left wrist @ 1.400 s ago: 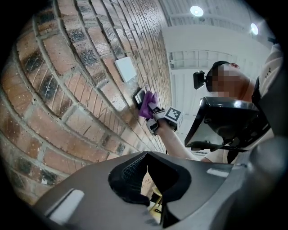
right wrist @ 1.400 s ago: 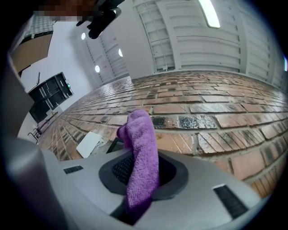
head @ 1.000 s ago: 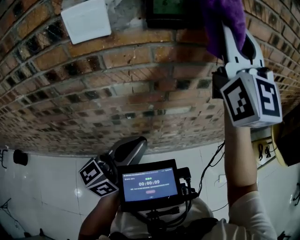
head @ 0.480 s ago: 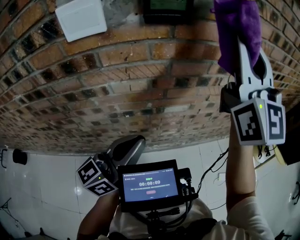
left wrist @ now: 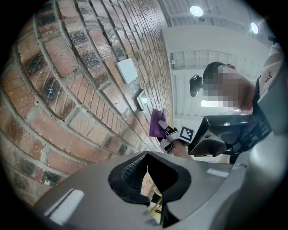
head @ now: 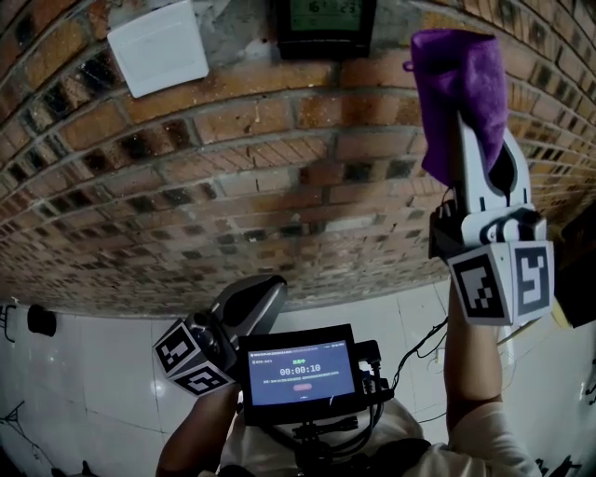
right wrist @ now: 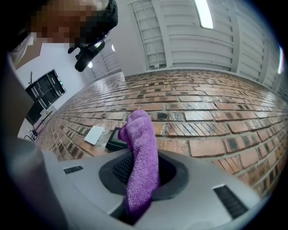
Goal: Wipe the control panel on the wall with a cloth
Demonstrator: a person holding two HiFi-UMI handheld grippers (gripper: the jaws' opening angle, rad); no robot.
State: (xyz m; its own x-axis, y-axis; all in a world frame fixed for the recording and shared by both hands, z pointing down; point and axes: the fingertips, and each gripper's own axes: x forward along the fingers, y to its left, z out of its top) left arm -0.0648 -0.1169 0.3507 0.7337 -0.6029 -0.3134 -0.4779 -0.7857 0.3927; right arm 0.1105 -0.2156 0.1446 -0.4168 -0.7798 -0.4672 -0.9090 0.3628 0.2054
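Observation:
The control panel (head: pixel 326 23), a dark box with a green display, hangs on the brick wall at the top of the head view. My right gripper (head: pixel 470 121) is raised to the right of it and a little lower, shut on a purple cloth (head: pixel 461 88) that drapes over its fingertips and hides them. In the right gripper view the cloth (right wrist: pixel 141 161) stands up between the jaws, with the panel (right wrist: pixel 116 138) just left of it. My left gripper (head: pixel 250 306) is held low near the chest, shut and empty, away from the wall.
A white square cover plate (head: pixel 158 47) is fixed to the bricks left of the panel. A small screen (head: pixel 303 373) with cables sits on the person's chest beside the left gripper. White tiled floor lies below, with cables at the right.
The right gripper and purple cloth have dropped down and slightly right, away from the panel's right side. The left gripper has stayed put.

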